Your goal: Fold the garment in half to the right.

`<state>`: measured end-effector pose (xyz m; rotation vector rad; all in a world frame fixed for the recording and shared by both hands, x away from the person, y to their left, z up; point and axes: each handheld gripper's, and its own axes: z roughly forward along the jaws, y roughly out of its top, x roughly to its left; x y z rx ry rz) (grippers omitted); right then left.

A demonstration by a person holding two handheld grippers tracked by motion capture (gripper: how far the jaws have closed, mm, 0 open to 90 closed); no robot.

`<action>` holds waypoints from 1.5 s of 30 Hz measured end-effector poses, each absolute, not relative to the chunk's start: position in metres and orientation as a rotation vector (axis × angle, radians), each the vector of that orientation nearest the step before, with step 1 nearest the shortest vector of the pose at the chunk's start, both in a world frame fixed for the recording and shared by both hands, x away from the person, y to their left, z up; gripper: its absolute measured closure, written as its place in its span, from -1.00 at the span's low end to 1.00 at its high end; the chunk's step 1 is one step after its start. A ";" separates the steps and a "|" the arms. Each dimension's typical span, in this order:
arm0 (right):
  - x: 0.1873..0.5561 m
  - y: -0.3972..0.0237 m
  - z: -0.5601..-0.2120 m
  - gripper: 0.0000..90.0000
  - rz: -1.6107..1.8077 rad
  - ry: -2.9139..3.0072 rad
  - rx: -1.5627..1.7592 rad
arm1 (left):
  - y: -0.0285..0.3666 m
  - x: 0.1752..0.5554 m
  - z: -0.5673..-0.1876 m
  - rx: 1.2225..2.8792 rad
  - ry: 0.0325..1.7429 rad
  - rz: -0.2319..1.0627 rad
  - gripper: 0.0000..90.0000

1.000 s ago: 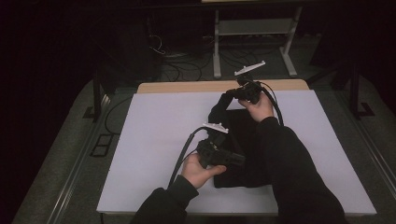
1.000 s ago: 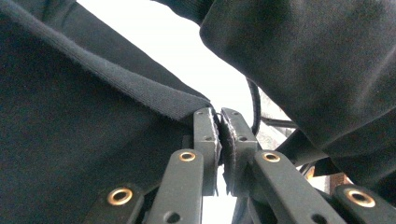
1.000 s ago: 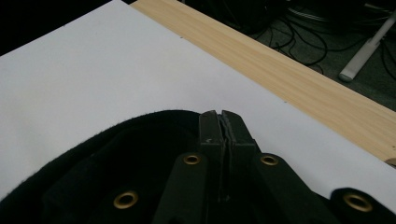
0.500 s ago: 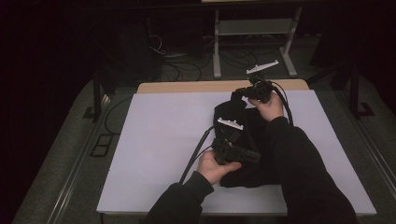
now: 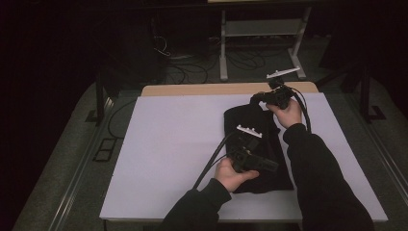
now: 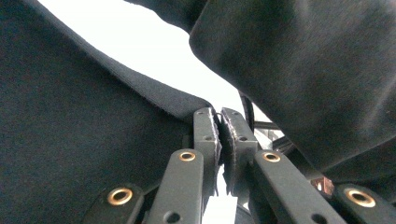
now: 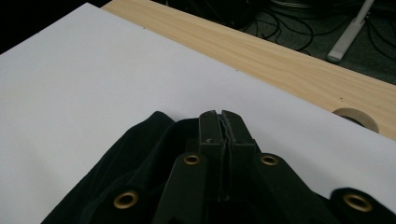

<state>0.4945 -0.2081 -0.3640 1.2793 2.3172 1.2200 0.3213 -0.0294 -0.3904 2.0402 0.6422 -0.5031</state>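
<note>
Both the left gripper [image 5: 250, 144] and the right gripper [image 5: 269, 97] pinch edges of the black garment [image 5: 250, 120], which lies bunched on the right half of the white table [image 5: 168, 144], so folding looks underway, with flattening and squaring left.

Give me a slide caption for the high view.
Both claws, left and right, pinch a black cloth on the white table.
</note>
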 end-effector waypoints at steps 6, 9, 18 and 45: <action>0.494 -0.212 -0.363 0.92 1.249 2.291 1.294 | -0.038 0.319 -0.398 2.060 0.644 -0.504 0.86; 0.495 -0.214 -0.365 0.92 1.252 2.283 1.315 | -0.041 0.319 -0.401 2.071 0.650 -0.505 0.86; 0.499 -0.224 -0.374 0.92 1.281 2.254 1.358 | -0.055 0.323 -0.414 2.078 0.670 -0.521 0.86; 0.494 -0.261 -0.400 0.92 1.277 2.179 1.448 | -0.095 0.316 -0.431 2.265 0.711 -0.466 0.86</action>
